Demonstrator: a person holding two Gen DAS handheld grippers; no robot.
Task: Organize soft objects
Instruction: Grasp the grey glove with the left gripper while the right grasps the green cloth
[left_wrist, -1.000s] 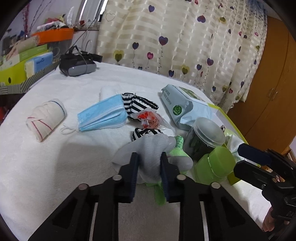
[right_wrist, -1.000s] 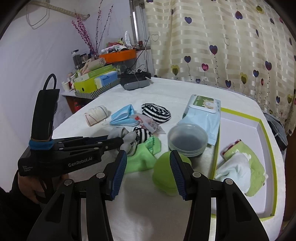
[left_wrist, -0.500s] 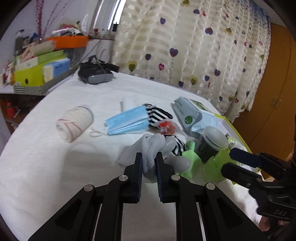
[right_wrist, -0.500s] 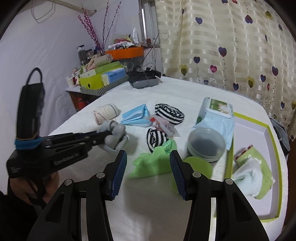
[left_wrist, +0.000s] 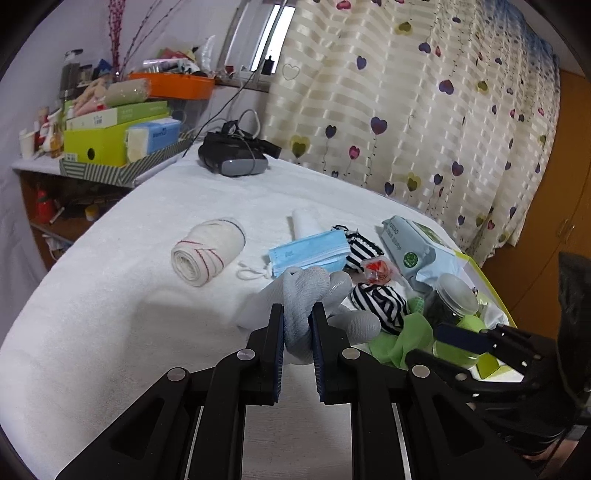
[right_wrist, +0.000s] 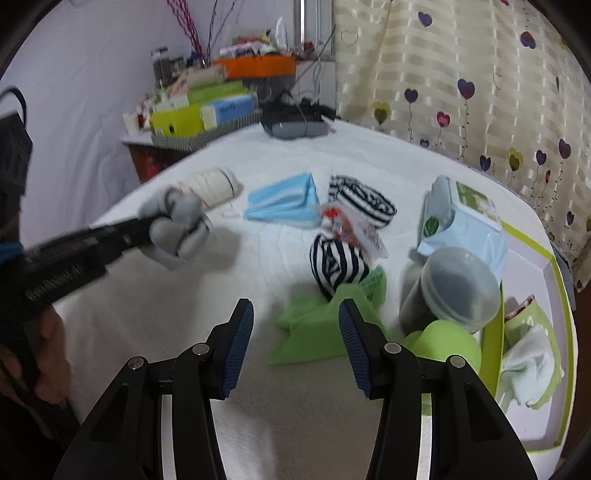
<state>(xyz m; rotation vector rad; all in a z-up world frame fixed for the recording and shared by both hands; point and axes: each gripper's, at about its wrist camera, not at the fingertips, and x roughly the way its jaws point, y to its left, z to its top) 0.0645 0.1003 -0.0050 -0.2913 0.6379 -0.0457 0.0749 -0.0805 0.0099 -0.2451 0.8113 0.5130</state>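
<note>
My left gripper (left_wrist: 297, 325) is shut on a grey glove (left_wrist: 306, 295) and holds it lifted above the white table; it shows in the right wrist view (right_wrist: 177, 225) at the left. My right gripper (right_wrist: 295, 321) is open and empty, just above a green cloth (right_wrist: 314, 328). A striped sock ball (right_wrist: 338, 266) lies beyond the cloth, another striped sock (right_wrist: 364, 201) farther back. A blue face mask (left_wrist: 310, 253) and a rolled bandage (left_wrist: 207, 251) lie on the table. A white box with green rim (right_wrist: 532, 277) at the right holds a white and green cloth (right_wrist: 528, 354).
A clear lidded jar (right_wrist: 454, 291), a green round container (right_wrist: 443, 345), a wet wipes pack (right_wrist: 465, 221) and a small red-printed packet (right_wrist: 347, 225) stand by the box. A VR headset (left_wrist: 232, 155) and stacked boxes (left_wrist: 110, 140) sit at the far side.
My left gripper closed on the grey glove and lifted it up and to the left, off the pile. My right gripper stayed open and moved closer to the green cloth.
</note>
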